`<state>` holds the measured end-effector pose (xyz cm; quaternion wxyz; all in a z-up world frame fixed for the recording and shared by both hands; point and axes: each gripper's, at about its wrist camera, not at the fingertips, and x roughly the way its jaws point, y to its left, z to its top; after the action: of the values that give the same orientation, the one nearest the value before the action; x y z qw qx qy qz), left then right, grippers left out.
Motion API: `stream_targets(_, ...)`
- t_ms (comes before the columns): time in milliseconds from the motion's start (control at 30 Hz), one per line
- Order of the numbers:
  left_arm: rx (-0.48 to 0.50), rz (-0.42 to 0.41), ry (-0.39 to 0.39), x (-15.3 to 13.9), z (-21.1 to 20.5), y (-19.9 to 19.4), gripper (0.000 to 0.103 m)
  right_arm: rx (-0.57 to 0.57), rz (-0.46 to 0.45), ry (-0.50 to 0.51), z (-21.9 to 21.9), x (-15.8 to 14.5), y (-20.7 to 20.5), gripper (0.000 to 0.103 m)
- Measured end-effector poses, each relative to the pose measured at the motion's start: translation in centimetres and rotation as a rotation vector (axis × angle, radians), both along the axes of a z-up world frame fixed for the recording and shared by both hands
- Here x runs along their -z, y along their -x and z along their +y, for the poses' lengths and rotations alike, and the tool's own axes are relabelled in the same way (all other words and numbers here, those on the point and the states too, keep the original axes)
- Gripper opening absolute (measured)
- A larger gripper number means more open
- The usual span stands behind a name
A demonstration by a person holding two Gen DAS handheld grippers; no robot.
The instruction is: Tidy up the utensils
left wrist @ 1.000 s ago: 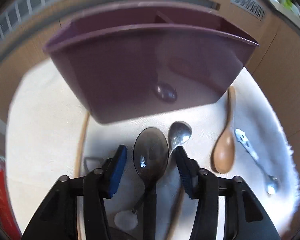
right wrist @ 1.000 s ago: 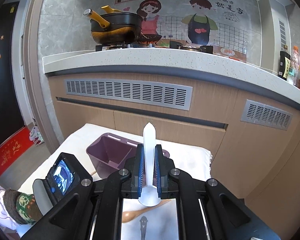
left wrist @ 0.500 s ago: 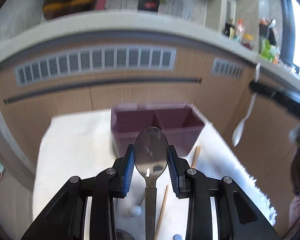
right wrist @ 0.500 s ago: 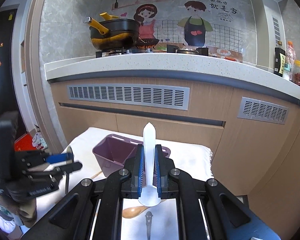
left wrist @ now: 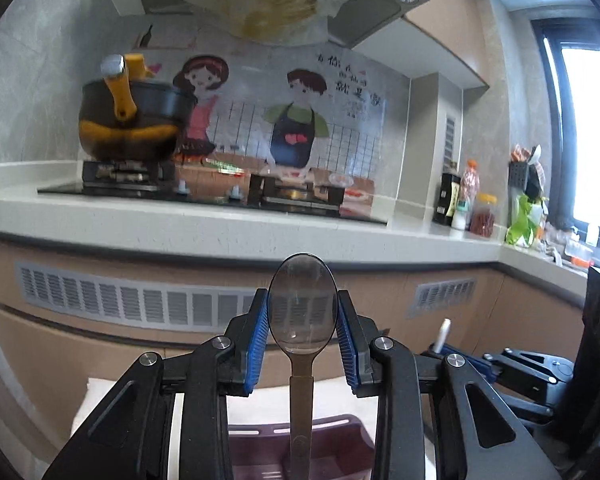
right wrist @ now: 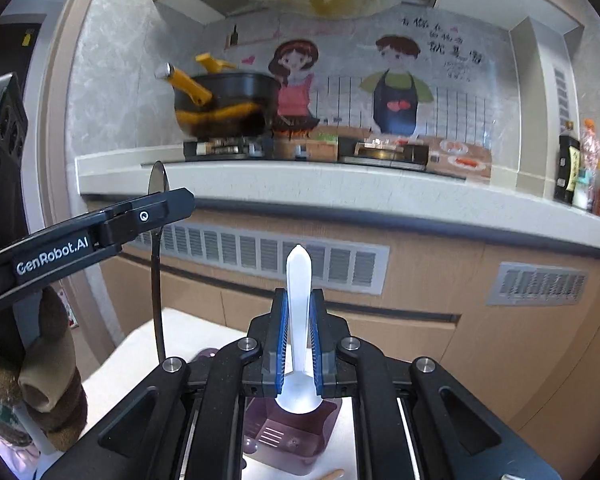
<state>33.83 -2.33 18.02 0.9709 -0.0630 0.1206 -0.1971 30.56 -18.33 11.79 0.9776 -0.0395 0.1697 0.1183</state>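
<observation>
My left gripper (left wrist: 303,320) is shut on a dark translucent spoon (left wrist: 302,312), bowl up, handle hanging down over the purple utensil holder (left wrist: 300,446). My right gripper (right wrist: 299,332) is shut on a white plastic spoon (right wrist: 298,320), handle up, its bowl just above the purple holder (right wrist: 296,436). In the right wrist view the left gripper (right wrist: 156,208) shows at the left with its dark spoon (right wrist: 157,264) held upright. In the left wrist view the right gripper (left wrist: 460,360) shows low at the right with the white spoon's tip (left wrist: 442,332).
The holder stands on a white cloth-covered table (right wrist: 140,356). A wooden spoon's tip (right wrist: 334,473) lies beside it. Behind are cabinet fronts with vents (left wrist: 132,300), a countertop (left wrist: 220,220) and a pot (left wrist: 128,124) on the stove.
My left gripper closed on the dark spoon, lifted it off the cloth and tilted up over the holder. My right gripper, still holding the white spoon, moved over the holder.
</observation>
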Motion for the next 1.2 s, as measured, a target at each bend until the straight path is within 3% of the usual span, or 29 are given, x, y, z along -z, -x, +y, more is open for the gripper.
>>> stream_targets(333,-0.008,0.1,-0.033,7.9,-1.3,-5.1,0.033,0.018,0.128,0.022,0.7,6.8,-4.6,0.01)
stream_targets(400,0.001,0.123,-0.036,8.9,-1.4,-5.5,0.035,-0.012,0.16,0.007,0.6,7.4,-4.6,0.02)
stream_targets(433,0.009,0.143,-0.05,9.6,-1.4,-5.7,0.041,-0.014,0.177,-0.002,0.4,7.6,-4.4,0.04)
stream_targets(467,0.011,0.153,-0.053,9.9,-1.4,-5.6,0.048,-0.006,0.176,-0.004,0.3,7.7,-4.1,0.069)
stream_targets(500,0.017,0.162,-0.053,10.1,-1.2,-5.5,0.065,0.008,0.161,0.0,0.1,7.7,-3.6,0.08)
stream_targets(533,0.016,0.163,-0.052,10.2,-0.9,-5.3,0.074,0.031,0.128,0.009,-0.1,7.6,-2.7,0.089)
stream_targets(667,-0.016,0.161,-0.085,9.8,0.5,-3.4,0.076,0.058,0.1,0.065,-0.5,7.5,0.0,0.096)
stream_targets(800,-0.046,0.241,-0.121,10.7,2.1,-1.3,0.087,0.075,0.119,0.125,-0.7,8.3,3.0,0.102)
stream_targets(1000,-0.068,0.402,-0.2,15.5,4.1,3.8,0.088,0.114,0.2,0.224,-0.8,11.1,7.3,0.102)
stream_targets(1200,-0.036,0.549,-0.246,19.7,6.0,9.3,0.089,0.125,0.284,0.231,-0.1,14.0,12.4,0.102)
